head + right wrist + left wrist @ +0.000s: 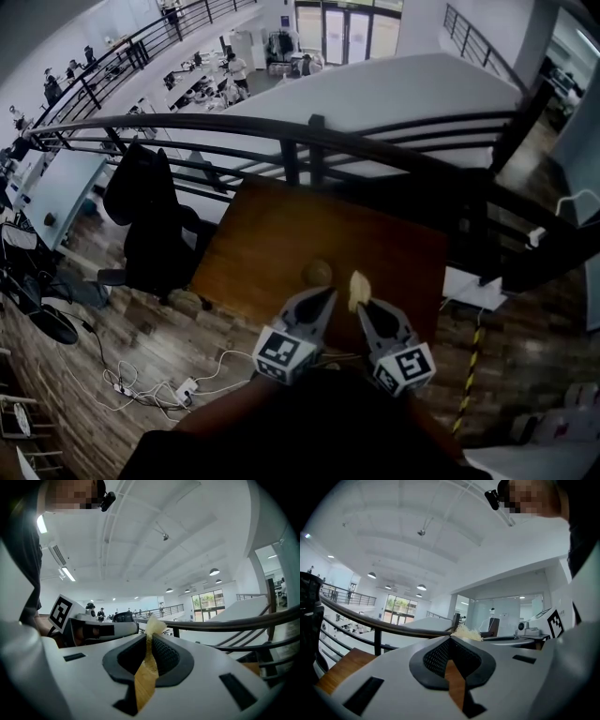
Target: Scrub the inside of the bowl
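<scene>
A small round brownish bowl (317, 272) sits near the middle of the wooden table (272, 244); its inside is too small to make out. My left gripper (325, 293) hovers just short of it with its jaws shut and nothing between them (450, 638). My right gripper (362, 306) is shut on a pale yellow scrubber (358, 289), which hangs to the right of the bowl. The scrubber (153, 625) sticks out as a tuft past the right gripper's (150, 637) closed pads. Its frayed tip (466, 632) also shows beyond the left jaws.
A dark metal railing (309, 131) runs along the table's far side, with a drop to a lower floor behind it. A black office chair (150, 225) stands left of the table. Cables and a power strip (183, 389) lie on the wooden floor.
</scene>
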Available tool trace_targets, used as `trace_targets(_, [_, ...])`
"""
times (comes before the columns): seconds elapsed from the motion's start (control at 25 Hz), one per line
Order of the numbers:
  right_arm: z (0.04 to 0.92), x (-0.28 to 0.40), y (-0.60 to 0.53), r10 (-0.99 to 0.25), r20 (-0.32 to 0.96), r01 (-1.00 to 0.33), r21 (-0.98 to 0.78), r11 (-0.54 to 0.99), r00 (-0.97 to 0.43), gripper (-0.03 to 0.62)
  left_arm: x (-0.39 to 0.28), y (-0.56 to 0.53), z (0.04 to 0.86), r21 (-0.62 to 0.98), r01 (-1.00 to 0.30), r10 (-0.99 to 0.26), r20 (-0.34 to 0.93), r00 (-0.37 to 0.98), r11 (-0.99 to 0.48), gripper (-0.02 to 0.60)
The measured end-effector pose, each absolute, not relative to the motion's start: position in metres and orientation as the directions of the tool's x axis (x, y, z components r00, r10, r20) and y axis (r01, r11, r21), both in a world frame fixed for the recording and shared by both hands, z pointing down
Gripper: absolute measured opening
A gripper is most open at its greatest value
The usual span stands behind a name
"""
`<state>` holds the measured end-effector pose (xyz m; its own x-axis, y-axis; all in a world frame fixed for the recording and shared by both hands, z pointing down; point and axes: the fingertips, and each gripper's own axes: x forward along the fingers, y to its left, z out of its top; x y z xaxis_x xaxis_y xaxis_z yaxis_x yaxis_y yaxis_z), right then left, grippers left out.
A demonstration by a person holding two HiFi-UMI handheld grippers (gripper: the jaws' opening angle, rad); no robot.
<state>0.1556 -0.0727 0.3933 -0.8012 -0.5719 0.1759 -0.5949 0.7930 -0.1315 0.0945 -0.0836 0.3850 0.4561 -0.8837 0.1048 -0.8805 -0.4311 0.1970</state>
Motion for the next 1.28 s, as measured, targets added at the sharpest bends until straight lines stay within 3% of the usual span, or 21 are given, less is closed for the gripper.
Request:
trace_targets(0.4, [0.391, 0.134, -0.107, -0.650, 0.163, -0.668, -0.099, 0.738, -0.743, 0.044, 0.067, -0.124, 0.383, 0.190, -0.846, -0.848, 0.096, 0.521, -0.499, -0.003])
trace_targets(1.28, [0.406, -0.004, -0.146, -0.720, 0.217, -0.748, -0.093, 0.657, -0.659, 0.044, -0.063, -0.175, 0.411, 0.221, -0.757, -0.743, 0.160, 0.650, -0.615, -0.002])
